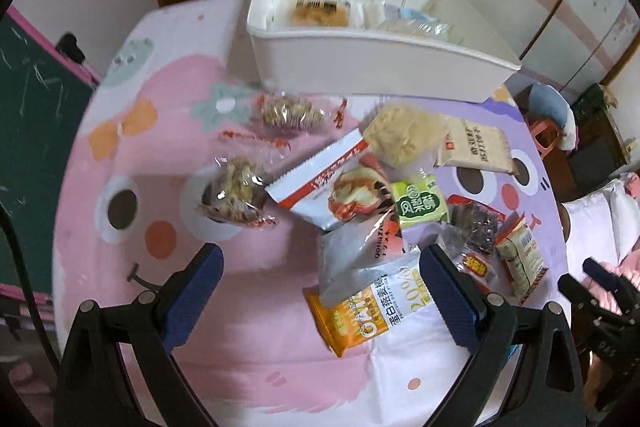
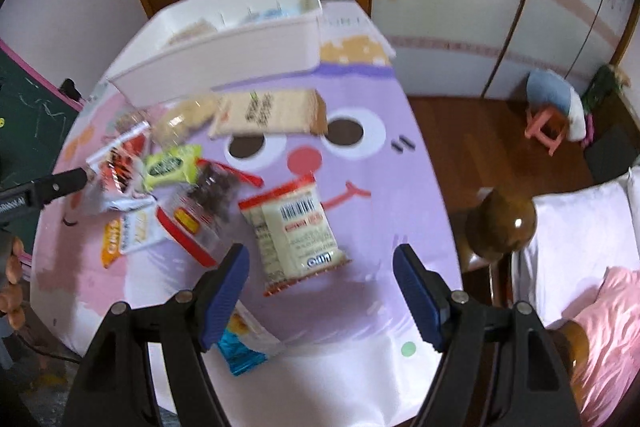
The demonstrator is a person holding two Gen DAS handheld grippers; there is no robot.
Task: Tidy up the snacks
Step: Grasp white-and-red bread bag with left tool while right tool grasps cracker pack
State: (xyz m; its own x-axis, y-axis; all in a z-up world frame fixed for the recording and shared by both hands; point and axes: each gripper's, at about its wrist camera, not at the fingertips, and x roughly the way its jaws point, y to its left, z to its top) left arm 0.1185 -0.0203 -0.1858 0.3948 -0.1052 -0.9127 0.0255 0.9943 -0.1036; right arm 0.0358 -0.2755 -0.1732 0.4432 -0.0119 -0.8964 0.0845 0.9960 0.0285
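Left wrist view: nearest the camera, the left gripper point(image 1: 320, 291) points steeply down at the table point(image 1: 240, 327), its black arms ending in ribbed blue fingers point(image 1: 200, 287) that stand wide apart with nothing pinched. Between the fingers lies a glossy orange-and-white oat bar packet point(image 1: 360, 311), close by the right-hand finger and partly under a crinkled silver wrapper point(image 1: 352, 259); whether that finger touches the oat bar packet I cannot tell. Beyond them the snacks sit in a loose heap: a white-and-red pouch with a saw-tooth edge point(image 1: 320, 175), a small green packet point(image 1: 420, 203), a flat tan packet point(image 1: 476, 147), and two clear wrappers of lumpy brown nut clusters point(image 1: 236, 187) off to the left. A smooth white plastic bin point(image 1: 380, 67), rectangular and straight-walled, stands at the far side with a few packets already in it. The table wears a soft pink-and-lilac cartoon cloth.

Right wrist view: the right gripper point(image 2: 320, 291) also tilts steeply down, its ribbed blue fingers point(image 2: 224, 291) held well apart and empty. A cream packet with red ends and a barcode point(image 2: 296, 227) lies flat on the lilac cloth just beyond the gap, nearer the left-hand finger and touching neither. A shiny blue wrapper point(image 2: 240, 351) shows under that finger. The bin point(image 2: 224, 59) is blurred at the far edge.
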